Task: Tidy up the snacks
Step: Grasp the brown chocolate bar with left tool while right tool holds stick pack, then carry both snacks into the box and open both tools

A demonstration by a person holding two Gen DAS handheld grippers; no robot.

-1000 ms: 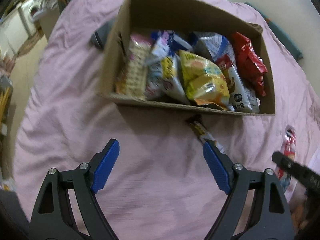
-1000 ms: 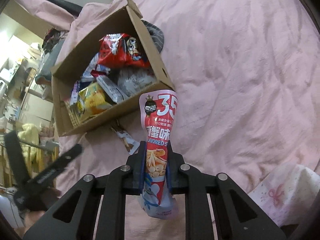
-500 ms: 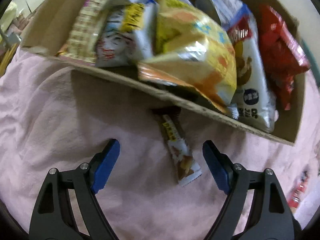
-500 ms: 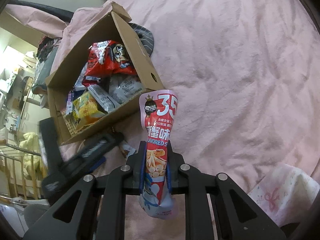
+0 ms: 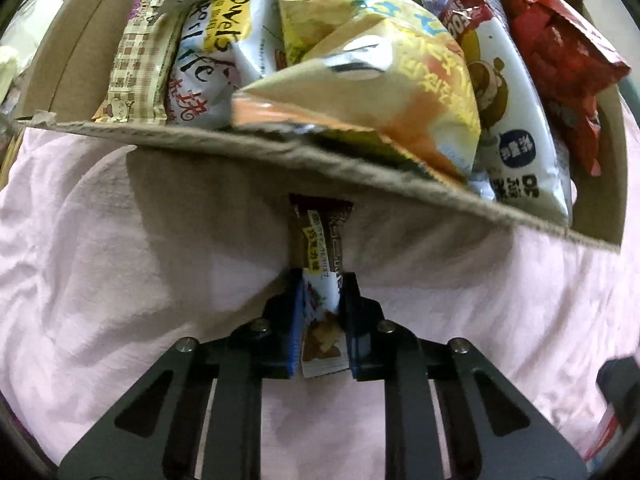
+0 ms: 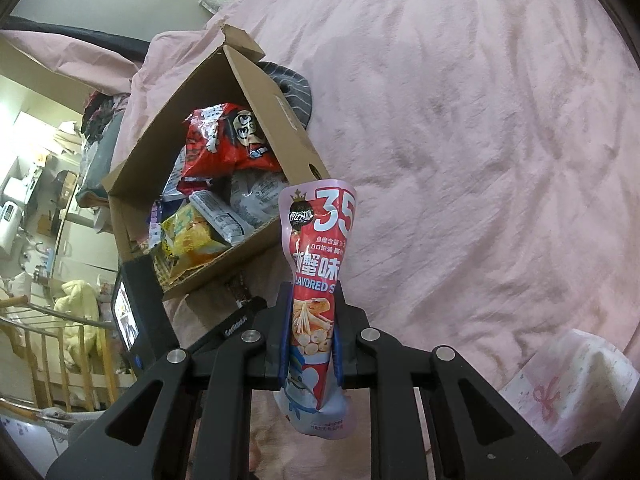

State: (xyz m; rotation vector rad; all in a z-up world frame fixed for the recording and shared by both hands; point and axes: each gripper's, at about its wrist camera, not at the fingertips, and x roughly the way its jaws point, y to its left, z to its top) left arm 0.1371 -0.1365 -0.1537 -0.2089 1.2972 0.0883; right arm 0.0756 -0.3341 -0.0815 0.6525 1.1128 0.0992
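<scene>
A cardboard box [image 5: 256, 148] full of snack bags stands on a pink bedsheet [image 5: 100, 280]; it also shows in the right wrist view [image 6: 276, 120]. My left gripper [image 5: 322, 308] is shut on a brown and white snack bar [image 5: 320, 252] lying on the sheet against the box's near wall. My right gripper [image 6: 310, 320] is shut on a tall red and pink snack pouch [image 6: 320, 248], held upright above the sheet to the right of the box. The left gripper's body [image 6: 136, 308] shows at the box's near corner.
Inside the box are a yellow bag [image 5: 380, 80], a red bag [image 5: 560, 48] and white packets [image 5: 516, 132]. A grey slipper [image 6: 294, 88] lies behind the box. A white patterned bag [image 6: 576, 384] sits at the lower right. The bed edge and room furniture lie left.
My left gripper moved in toward the box and closed on the snack bar, which lay free between open jaws before. My right gripper kept holding the pouch and drifted slightly.
</scene>
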